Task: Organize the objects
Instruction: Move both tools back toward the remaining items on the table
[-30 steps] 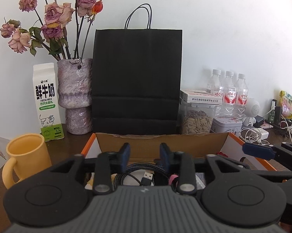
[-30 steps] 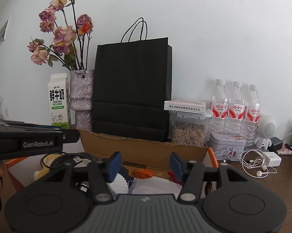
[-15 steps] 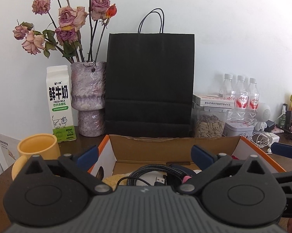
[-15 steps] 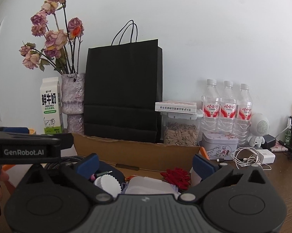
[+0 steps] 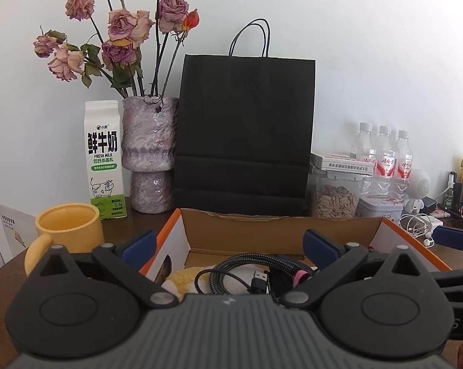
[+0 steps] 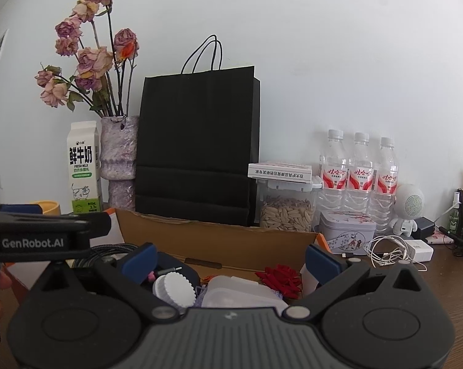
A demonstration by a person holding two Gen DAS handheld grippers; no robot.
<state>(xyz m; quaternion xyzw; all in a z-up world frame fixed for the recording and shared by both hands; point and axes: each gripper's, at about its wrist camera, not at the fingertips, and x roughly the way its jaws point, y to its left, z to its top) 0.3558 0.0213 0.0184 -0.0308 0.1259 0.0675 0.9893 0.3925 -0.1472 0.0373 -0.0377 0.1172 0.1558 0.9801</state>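
An open cardboard box [image 5: 262, 230] with orange edges sits on the dark table in front of me. It holds a coiled black USB cable [image 5: 249, 272] and a yellow soft item [image 5: 182, 279]. In the right wrist view the box [image 6: 219, 240] also holds a white ridged cap [image 6: 176, 287], a clear plastic container [image 6: 237, 292] and a red item [image 6: 280, 278]. My left gripper [image 5: 229, 247] is open and empty above the box's near side. My right gripper [image 6: 229, 256] is open and empty above the box. The left gripper's body [image 6: 40, 230] shows at the left of the right wrist view.
A black paper bag [image 5: 243, 132] stands behind the box. A vase of dried roses [image 5: 148, 153], a milk carton [image 5: 103, 160] and a yellow mug [image 5: 68, 230] are at left. A seed jar [image 6: 286, 206], water bottles [image 6: 357, 172], a tin [image 6: 345, 235] and earphone cables [image 6: 388, 249] are at right.
Both grippers opened wide and drew back slightly from the box. The left gripper, earlier nearly shut over the cable, now stands open with the cable lying in the box.
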